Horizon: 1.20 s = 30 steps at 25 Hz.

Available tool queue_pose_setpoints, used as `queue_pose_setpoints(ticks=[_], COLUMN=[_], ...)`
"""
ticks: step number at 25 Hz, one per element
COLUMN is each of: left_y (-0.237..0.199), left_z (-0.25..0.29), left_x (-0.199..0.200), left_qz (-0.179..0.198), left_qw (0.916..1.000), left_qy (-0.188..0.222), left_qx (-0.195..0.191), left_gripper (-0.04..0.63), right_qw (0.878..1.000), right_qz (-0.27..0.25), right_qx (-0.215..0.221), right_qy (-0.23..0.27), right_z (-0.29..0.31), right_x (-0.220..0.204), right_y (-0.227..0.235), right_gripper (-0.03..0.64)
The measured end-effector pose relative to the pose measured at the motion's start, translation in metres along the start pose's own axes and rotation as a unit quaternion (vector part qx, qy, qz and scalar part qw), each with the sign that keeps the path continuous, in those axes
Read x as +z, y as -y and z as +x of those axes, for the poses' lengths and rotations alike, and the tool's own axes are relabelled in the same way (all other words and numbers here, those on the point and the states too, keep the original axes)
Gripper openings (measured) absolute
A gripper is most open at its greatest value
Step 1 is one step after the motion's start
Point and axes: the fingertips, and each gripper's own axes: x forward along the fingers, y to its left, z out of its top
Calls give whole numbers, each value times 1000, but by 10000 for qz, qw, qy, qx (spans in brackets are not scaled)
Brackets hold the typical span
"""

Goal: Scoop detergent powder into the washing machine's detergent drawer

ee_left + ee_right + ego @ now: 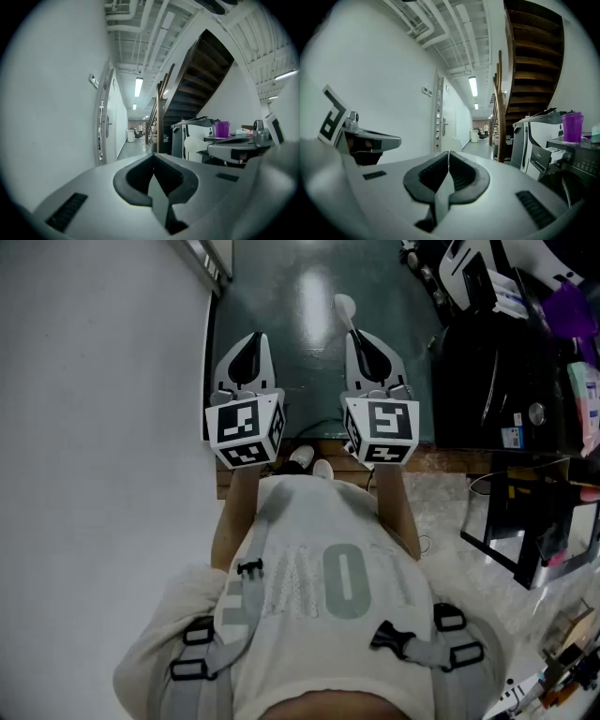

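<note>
Head view first: you stand with both tools held out before your chest, side by side over the glossy dark floor [281,296], with a white wall [94,381] close on your left. Your left tool [254,337] has its pads pressed together and carries nothing. Your right tool [360,339] is clamped on the scoop [345,306]. The scoop's white bowl juts forward past the tips, above the floor and well apart from the dark washing machine [487,371] on your right. A purple cup [567,307] stands on top of that machine. Left gripper view: the two dark pads meet in a closed dark line at the tip, with nothing between them. Beyond them runs a long corridor [133,140], with a door [105,126] in the left wall and a wooden staircase [197,79] rising on the right. Right gripper view: the pads are drawn in on a thin pale strip that runs between them up to the tip, and the bowl itself cannot be made out there. The machine's dark front fills the lower right. A pale drawer-like part [553,155] shows on it, though you cannot tell whether it is pulled out.
</note>
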Motion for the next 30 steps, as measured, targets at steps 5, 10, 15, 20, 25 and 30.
queue_pose_setpoints(ticks=[5, 10, 15, 20, 25, 30], left_y=[3, 4, -10, -22, -30, -48], left_z=[2, -1, -7, 8, 51, 104], left_x=[0, 1, 1, -5, -16, -17], left_qz=[13, 22, -85, -227, -270, -235], left_qw=[10000, 10000, 9999, 9996, 9995, 9996], left_qy=[0, 7, 52, 89, 150, 182], left_qx=[36, 42, 135, 152, 54, -20], left_gripper=[21, 21, 21, 21, 21, 21], right_qw=[10000, 9999, 9996, 9997, 9999, 9998], right_qz=[0, 116, 282, 226, 13, -147], right_qx=[35, 51, -26, -75, 43, 16], right_qy=[-12, -41, -42, -115, -94, -149], right_z=[0, -1, 2, 11, 43, 96], right_x=[-2, -5, -8, -13, -18, -25], right_y=[5, 8, 11, 16, 22, 35], right_gripper=[9, 9, 8, 9, 9, 9])
